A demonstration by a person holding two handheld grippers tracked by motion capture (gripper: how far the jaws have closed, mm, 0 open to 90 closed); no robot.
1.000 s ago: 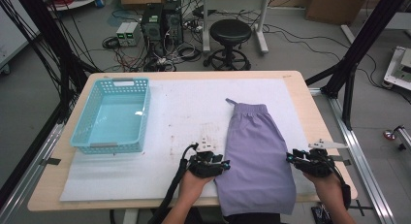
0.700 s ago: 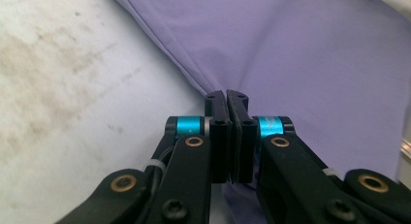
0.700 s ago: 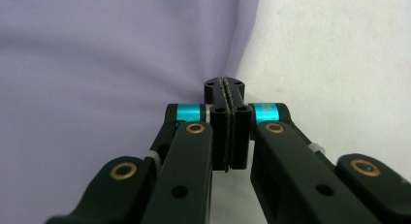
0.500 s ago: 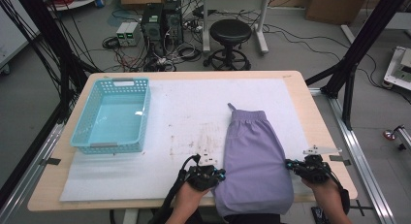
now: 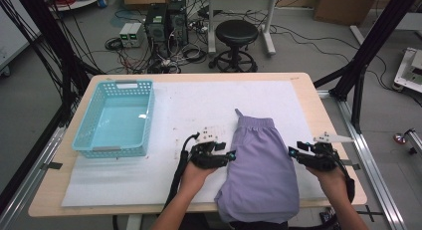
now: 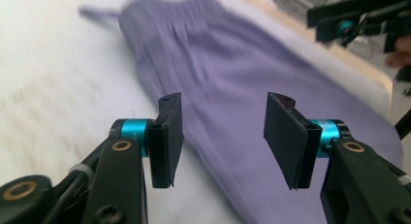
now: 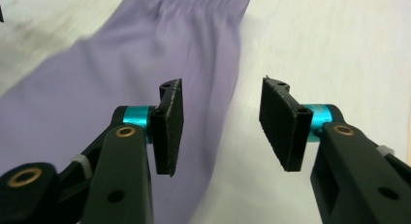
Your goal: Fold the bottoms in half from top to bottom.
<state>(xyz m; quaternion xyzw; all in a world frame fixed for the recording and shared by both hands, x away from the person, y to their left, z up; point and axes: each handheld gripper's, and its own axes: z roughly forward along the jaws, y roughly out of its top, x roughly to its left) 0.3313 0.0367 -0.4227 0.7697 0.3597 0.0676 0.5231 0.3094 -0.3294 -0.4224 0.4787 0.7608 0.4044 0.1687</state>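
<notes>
Purple shorts [image 5: 261,165] lie flat on the white foam mat [image 5: 199,115] at the near right part of the table, between the two grippers. Their long axis runs from the near table edge away from the person, leaning slightly left as it goes. The leg hems are nearest, hanging a little over the near edge; the gathered elastic waistband points to the far side, with a thin drawstring end sticking out at its far left corner. The cloth is soft, smooth and matte, wider at the hems and narrower at the ribbed waist.

The left gripper [image 5: 230,156] hovers just beside the shorts' left edge. In the left gripper view its jaws have just been opening and stand apart, with nothing pressed between the pads, the purple fabric [image 6: 232,78] spread beneath and beyond them. The right gripper [image 5: 292,152] sits just beside the right edge; its jaws have likewise just been opening and are released, with the garment's edge [image 7: 121,64] under the left pad and bare mat under the other.

Farther off, at the table's left, stands a rectangular turquoise plastic basket [image 5: 89,140] with perforated walls, well apart from the shorts.
</notes>
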